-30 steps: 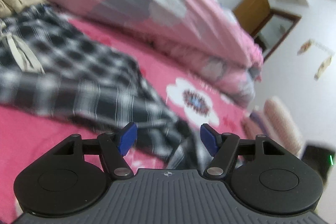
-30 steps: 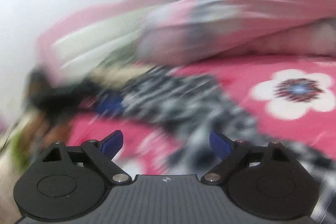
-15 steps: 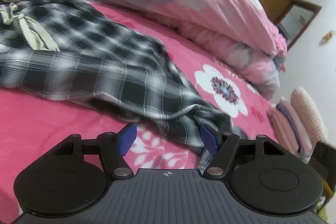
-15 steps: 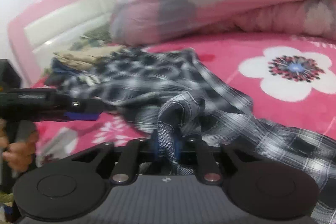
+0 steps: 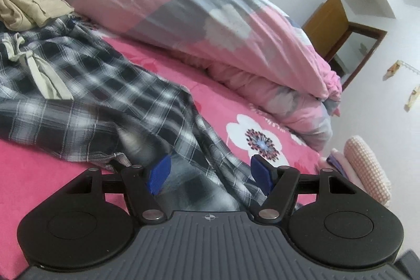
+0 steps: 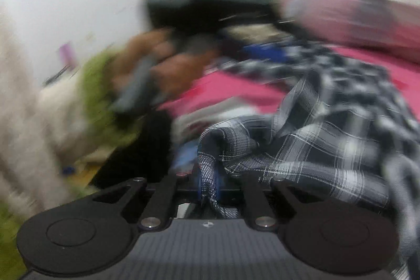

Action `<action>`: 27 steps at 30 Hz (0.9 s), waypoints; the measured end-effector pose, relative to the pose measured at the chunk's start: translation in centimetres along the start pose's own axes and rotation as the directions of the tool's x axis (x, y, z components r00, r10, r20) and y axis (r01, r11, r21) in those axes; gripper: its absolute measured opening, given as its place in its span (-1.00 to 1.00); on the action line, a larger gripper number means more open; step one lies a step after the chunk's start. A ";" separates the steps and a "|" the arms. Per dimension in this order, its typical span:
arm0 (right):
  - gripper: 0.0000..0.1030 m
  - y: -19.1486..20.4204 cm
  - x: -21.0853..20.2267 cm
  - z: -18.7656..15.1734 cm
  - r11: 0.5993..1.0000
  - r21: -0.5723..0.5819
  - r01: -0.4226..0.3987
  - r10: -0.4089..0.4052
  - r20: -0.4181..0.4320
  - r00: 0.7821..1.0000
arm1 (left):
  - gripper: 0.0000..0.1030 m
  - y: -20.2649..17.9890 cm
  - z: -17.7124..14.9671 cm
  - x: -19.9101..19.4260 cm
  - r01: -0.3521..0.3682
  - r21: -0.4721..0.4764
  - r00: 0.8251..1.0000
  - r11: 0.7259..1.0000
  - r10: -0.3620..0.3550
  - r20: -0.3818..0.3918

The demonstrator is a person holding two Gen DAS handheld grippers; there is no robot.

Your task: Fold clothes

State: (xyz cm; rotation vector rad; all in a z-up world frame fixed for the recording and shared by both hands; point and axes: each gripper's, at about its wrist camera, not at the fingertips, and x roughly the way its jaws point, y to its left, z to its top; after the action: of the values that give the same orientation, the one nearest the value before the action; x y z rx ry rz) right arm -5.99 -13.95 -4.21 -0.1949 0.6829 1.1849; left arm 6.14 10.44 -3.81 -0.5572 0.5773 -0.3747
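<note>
Black-and-white plaid trousers [image 5: 86, 96] with a cream drawstring [image 5: 39, 70] lie spread over the pink bed sheet [image 5: 39, 175]. My left gripper [image 5: 210, 164] is open just above a trouser leg end; the cloth lies below and between its blue pads [image 5: 160, 172], which do not press it. My right gripper [image 6: 208, 183] is shut on a bunched fold of the same plaid trousers [image 6: 328, 148], and the cloth trails off to the right. The right wrist view is blurred; a person's hand [image 6: 162, 62] holding the left gripper shows in it at upper left.
A big pink-and-grey duvet [image 5: 210, 17] is heaped along the far side of the bed. A beige garment [image 5: 23, 1] lies at the far left. Folded pink and cream items [image 5: 362, 169] are stacked at the right edge. A wooden door [image 5: 325, 17] stands beyond.
My right gripper closed on the plaid cloth and swung left with it. The left gripper stayed open and drew in over the trouser leg end.
</note>
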 end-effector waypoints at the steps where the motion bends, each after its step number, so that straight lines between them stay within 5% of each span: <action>1: -0.81 0.6 0.2 -0.3 1.000 -0.022 -0.018 0.018 -0.029 0.999 | 0.31 0.0 -0.2 0.3 0.003 -0.002 1.000 1.000 -0.003 -0.010; 5: -0.81 2.0 0.8 -1.5 0.996 -0.067 -0.057 0.047 -0.137 0.989 | 0.31 0.1 -1.3 1.7 0.001 0.006 0.998 1.000 0.000 -0.070; 9: -0.81 1.4 0.6 -2.2 0.999 -0.033 -0.017 0.012 -0.157 0.987 | 0.31 0.9 -2.8 3.7 -0.101 0.042 0.982 0.994 0.106 -0.157; 13: -0.78 -1.0 -1.1 -2.5 0.994 0.100 0.050 -0.037 -0.127 0.991 | 0.28 2.0 -3.4 3.4 -0.099 0.030 0.981 0.995 0.102 -0.165; 15: -0.59 -2.1 -2.7 -2.6 0.982 0.179 0.062 -0.048 -0.085 0.995 | 0.29 2.1 -3.1 3.0 -0.093 0.027 0.981 0.995 0.097 -0.166; 17: -0.03 -2.9 -4.6 -2.9 0.969 0.238 0.070 -0.062 -0.038 0.997 | 0.30 2.1 -2.8 2.6 -0.091 0.025 0.982 0.995 0.094 -0.166; 22: 0.71 -4.1 -10.0 -3.5 0.934 0.332 0.128 -0.153 0.050 0.987 | 0.30 1.0 -1.6 1.7 -0.051 0.044 0.989 0.998 0.057 -0.138; 27: 0.80 -6.2 -15.5 -3.7 0.894 0.417 0.164 -0.251 0.164 0.954 | 0.30 -0.4 0.3 1.4 0.024 0.058 0.995 0.998 -0.018 -0.102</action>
State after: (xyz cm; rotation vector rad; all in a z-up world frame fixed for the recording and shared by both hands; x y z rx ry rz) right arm -5.00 -30.36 0.64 0.1998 0.6802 0.8225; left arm 7.40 9.58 -3.93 -0.4901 0.6565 -0.4400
